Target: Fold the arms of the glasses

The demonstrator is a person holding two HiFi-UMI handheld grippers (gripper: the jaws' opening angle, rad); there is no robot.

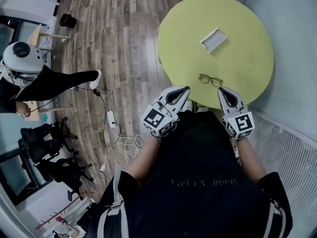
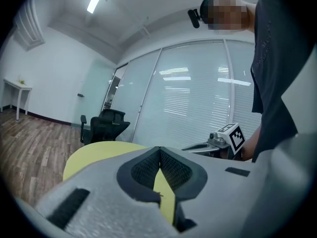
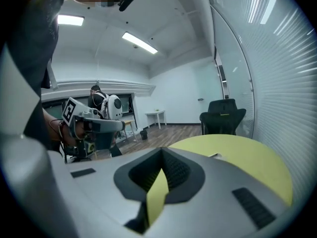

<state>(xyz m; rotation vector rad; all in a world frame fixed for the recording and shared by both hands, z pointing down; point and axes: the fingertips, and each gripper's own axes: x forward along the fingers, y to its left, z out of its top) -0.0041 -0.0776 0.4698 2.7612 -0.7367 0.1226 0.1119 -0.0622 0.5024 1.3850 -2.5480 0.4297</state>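
Office: swivel chairs point(image 2: 105, 124), glass partitions point(image 2: 198, 93)

Black short-sleeved T-shirt point(image 1: 198, 167) with faint chest lettering. The left gripper point(image 1: 184, 90) and right gripper point(image 1: 222, 90) are grey, each bearing a black-and-white marker cube point(image 1: 157, 119).

Head view looks steeply down over the table point(image 1: 237, 14); both gripper views, close by, skim low across it from its near edge.

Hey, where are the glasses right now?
In the head view the glasses lie on the green table near its front edge, just beyond the left hand-held gripper and right hand-held gripper; a white tray sits farther back.
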